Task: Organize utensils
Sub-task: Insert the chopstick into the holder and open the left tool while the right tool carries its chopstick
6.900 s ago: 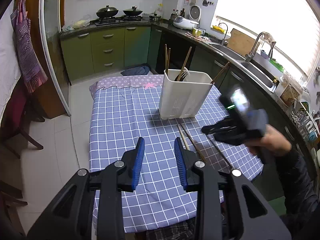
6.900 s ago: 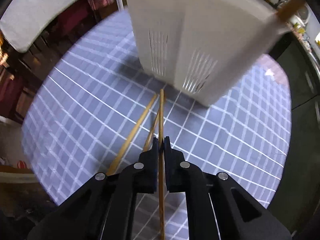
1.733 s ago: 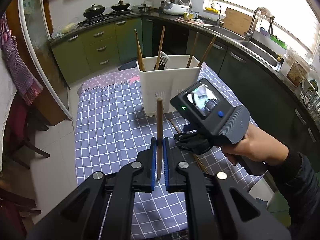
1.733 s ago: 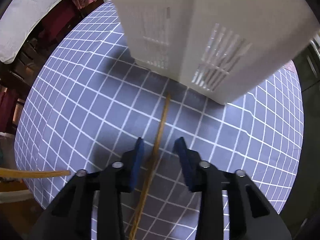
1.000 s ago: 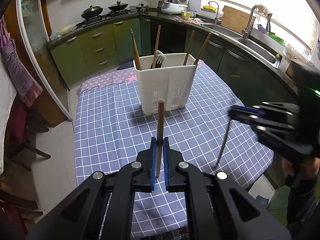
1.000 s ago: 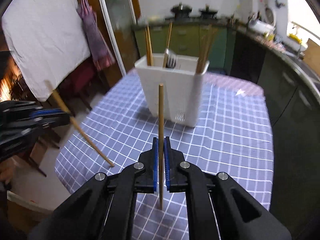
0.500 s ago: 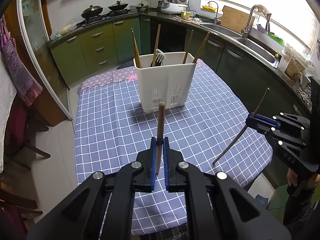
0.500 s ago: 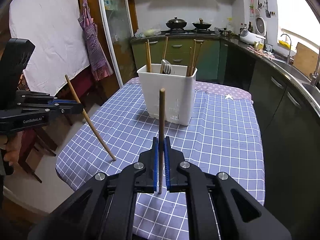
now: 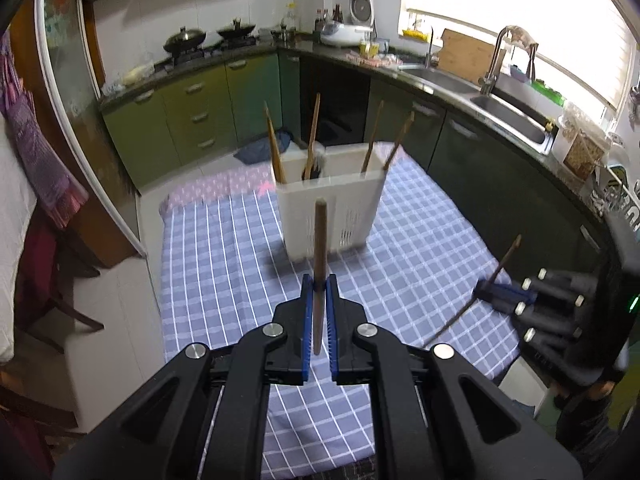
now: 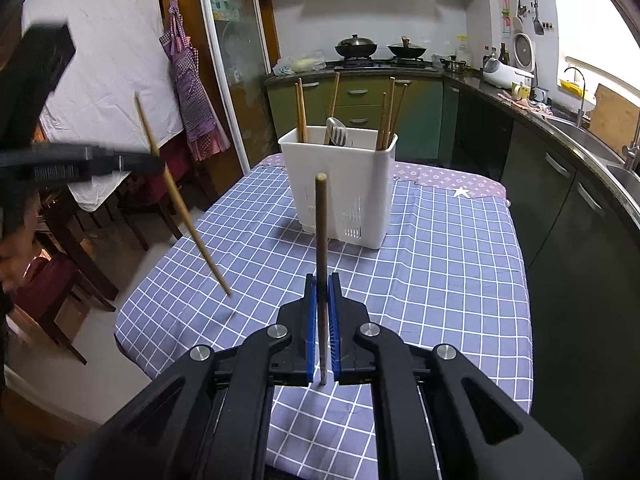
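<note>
A white utensil holder (image 9: 330,210) (image 10: 344,184) stands on the blue checked tablecloth (image 9: 224,256) (image 10: 440,264), with several chopsticks and a metal spatula (image 10: 335,131) upright in it. My left gripper (image 9: 319,286) is shut on a wooden chopstick (image 9: 319,248) that points toward the holder. In the right wrist view my right gripper (image 10: 322,284) is shut on another chopstick (image 10: 321,236). Each gripper also shows in the other's view: the right gripper (image 9: 486,290) at the table's right edge, the left gripper (image 10: 154,162) above the table's left side, both clear of the cloth.
Green kitchen cabinets (image 9: 192,116), a stove with pans (image 10: 376,50) and a sink (image 9: 508,120) line the back and right. Dark wooden chairs (image 10: 80,248) stand left of the table. A person's hand (image 9: 600,390) holds the right gripper low at the right.
My left gripper has risen with its chopstick, so the table looks lower and farther. The right gripper has barely shifted over the last half second.
</note>
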Demonstrator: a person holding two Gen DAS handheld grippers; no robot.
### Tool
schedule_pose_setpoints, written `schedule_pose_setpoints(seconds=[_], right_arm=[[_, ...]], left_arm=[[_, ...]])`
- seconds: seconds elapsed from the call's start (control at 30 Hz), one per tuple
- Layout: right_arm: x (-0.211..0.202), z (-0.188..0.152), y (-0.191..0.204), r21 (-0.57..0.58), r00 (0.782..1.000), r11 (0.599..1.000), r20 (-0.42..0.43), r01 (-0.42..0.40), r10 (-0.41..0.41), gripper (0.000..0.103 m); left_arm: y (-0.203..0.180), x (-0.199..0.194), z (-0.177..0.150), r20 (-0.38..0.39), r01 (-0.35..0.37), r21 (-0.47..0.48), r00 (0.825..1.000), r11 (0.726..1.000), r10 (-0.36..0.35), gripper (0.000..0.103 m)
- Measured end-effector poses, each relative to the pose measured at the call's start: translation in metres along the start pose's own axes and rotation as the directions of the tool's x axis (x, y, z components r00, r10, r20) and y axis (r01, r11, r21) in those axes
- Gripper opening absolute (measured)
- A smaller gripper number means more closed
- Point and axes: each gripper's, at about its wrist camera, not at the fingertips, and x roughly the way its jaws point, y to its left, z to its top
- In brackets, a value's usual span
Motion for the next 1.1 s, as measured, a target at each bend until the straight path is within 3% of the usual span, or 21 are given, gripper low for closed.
schedule_pose_setpoints(seconds=[0.13,0.33,0.47,0.57,0.9,0.97,1.03,1.1], right_arm=[[-0.001,-0.002,-0.003,0.007,1.000,1.000,0.008,-0.005,0.005,0.007],[-0.002,-0.004,-0.006,0.012,1.000,1.000,0.011,-0.016,0.016,0.007],[-0.003,-0.005,-0.007,0.016,1.000,1.000,0.016,-0.023,0.023,0.007],[-0.003,-0.006,-0.007,0.015,0.999,1.000,0.019,-0.026,0.025,0.007],[-0.007,-0.011,-0.009,0.022,1.000,0.999,0.021,-0.023,0.023,0.007],[-0.007,-0.012,-0.009,0.023,1.000,0.999,0.020,-0.022,0.022,0.007],[-0.006,-0.013,-0.009,0.026,1.000,0.999,0.017,-0.022,0.022,0.007],[-0.004,-0.012,-0.009,0.028,1.000,0.999,0.015,-0.020,0.020,0.007]], left_arm=[[-0.002,-0.022,0.042,0.079,-0.025,0.007,0.997,1.000,0.024,0.006],[-0.004,-0.041,0.108,0.207,-0.055,-0.006,0.977,0.998,0.055,0.006],[-0.009,-0.031,0.141,0.272,-0.101,-0.002,0.957,0.995,0.098,0.006],[-0.011,-0.005,0.155,0.254,-0.096,-0.009,0.962,0.995,0.095,0.006],[0.001,0.081,0.137,0.093,-0.085,-0.037,0.992,0.996,0.088,0.006],[0.004,0.086,0.130,0.073,-0.096,-0.033,0.993,0.995,0.098,0.012],[0.009,0.077,0.122,0.091,-0.084,-0.045,0.992,0.995,0.088,0.026],[0.012,0.060,0.114,0.130,-0.076,-0.054,0.988,0.996,0.083,0.026]])
